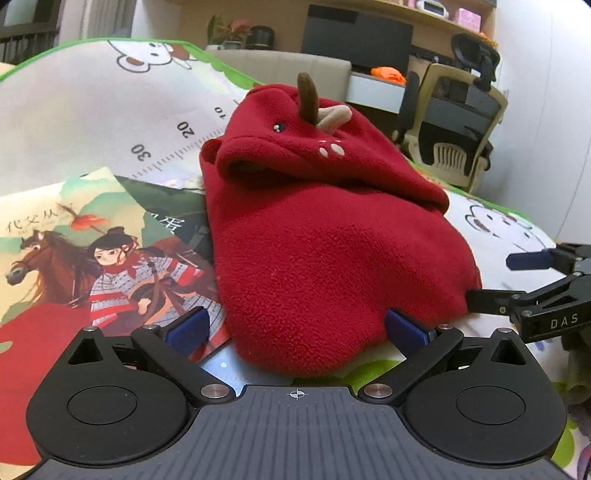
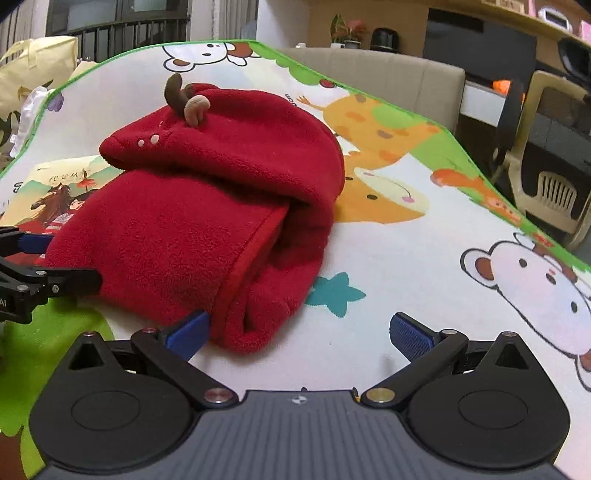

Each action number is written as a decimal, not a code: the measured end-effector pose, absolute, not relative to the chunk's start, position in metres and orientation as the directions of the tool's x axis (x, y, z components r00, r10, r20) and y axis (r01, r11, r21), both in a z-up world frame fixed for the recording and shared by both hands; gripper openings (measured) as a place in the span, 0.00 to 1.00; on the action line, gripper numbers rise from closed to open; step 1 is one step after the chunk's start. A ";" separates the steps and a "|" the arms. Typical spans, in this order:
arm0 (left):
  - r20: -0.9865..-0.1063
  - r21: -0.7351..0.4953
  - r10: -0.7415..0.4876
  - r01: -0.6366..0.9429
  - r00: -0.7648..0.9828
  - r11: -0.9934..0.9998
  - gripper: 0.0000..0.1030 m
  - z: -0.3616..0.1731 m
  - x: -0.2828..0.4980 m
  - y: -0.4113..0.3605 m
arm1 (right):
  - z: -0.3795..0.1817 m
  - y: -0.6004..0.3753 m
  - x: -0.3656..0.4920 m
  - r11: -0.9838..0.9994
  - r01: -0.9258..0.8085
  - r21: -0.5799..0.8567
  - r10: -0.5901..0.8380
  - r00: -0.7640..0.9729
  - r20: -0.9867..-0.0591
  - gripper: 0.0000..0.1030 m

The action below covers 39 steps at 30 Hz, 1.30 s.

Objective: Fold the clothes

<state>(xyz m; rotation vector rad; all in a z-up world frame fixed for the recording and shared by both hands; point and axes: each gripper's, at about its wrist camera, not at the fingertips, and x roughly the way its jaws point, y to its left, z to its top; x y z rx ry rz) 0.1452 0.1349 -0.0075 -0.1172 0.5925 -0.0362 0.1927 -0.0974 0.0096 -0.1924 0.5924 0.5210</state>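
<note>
So the red fleece is sitting folded in a lump on the cartoon mat, hood flopped over the top with the little brown horn and beige horn sticking up. In my right view its open hem faces me, with the layers stacked inside. Its left side lies partly over a picture book with a horse and a warrior on the cover, and that book sits toward the mat's left edge.

My left gripper has its fingers spread wide, one blue pad over the book and the other just at the fleece's near edge. The fleece bulges down between them, but nothing is pinched. My right gripper is spread wide too. Its left pad touches the near corner of the fleece, and its right pad hangs over bare mat, well apart from the cloth.

Each gripper shows up in the other's camera at the frame edge, with a black fingertip right up against the fleece's side. I can't tell if it's actually touching.

Behind the mat there's a beige sofa back, a chair and a plant.
</note>
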 end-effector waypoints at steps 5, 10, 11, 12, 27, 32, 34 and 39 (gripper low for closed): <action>-0.550 -0.121 -0.058 -0.011 0.833 0.993 1.00 -0.007 0.144 0.134 | 0.043 -0.119 0.182 0.846 -0.529 0.067 0.497 0.737 -0.458 1.00; -0.556 -0.103 -0.042 -0.019 0.830 0.995 1.00 -0.006 0.145 0.131 | 0.042 -0.086 0.215 0.879 -0.461 -0.123 0.361 0.810 -0.462 1.00; -0.556 -0.108 -0.045 -0.019 0.830 0.994 1.00 -0.006 0.145 0.131 | 0.029 -0.075 0.225 0.872 -0.447 -0.199 0.309 0.818 -0.485 1.00; -0.555 -0.112 -0.048 -0.018 0.830 0.993 1.00 -0.006 0.145 0.132 | 0.017 -0.065 0.235 0.859 -0.433 -0.274 0.256 0.826 -0.503 1.00; -0.565 -0.084 -0.020 -0.033 0.825 0.996 1.00 -0.007 0.147 0.128 | 0.003 -0.081 0.212 0.815 -0.550 -0.181 0.355 0.722 -0.594 0.87; -0.575 -0.060 0.005 -0.049 0.818 0.997 1.00 -0.007 0.148 0.126 | 0.003 -0.075 0.216 0.795 -0.594 -0.123 0.416 0.681 -0.603 0.86; -0.574 -0.058 0.006 -0.048 0.819 0.997 1.00 -0.007 0.148 0.126 | 0.007 -0.085 0.212 0.803 -0.582 -0.129 0.407 0.693 -0.595 0.88; -0.572 -0.060 0.004 -0.047 0.820 0.997 1.00 -0.007 0.148 0.126 | 0.033 -0.105 0.195 0.816 -0.578 -0.029 0.497 0.725 -0.478 0.98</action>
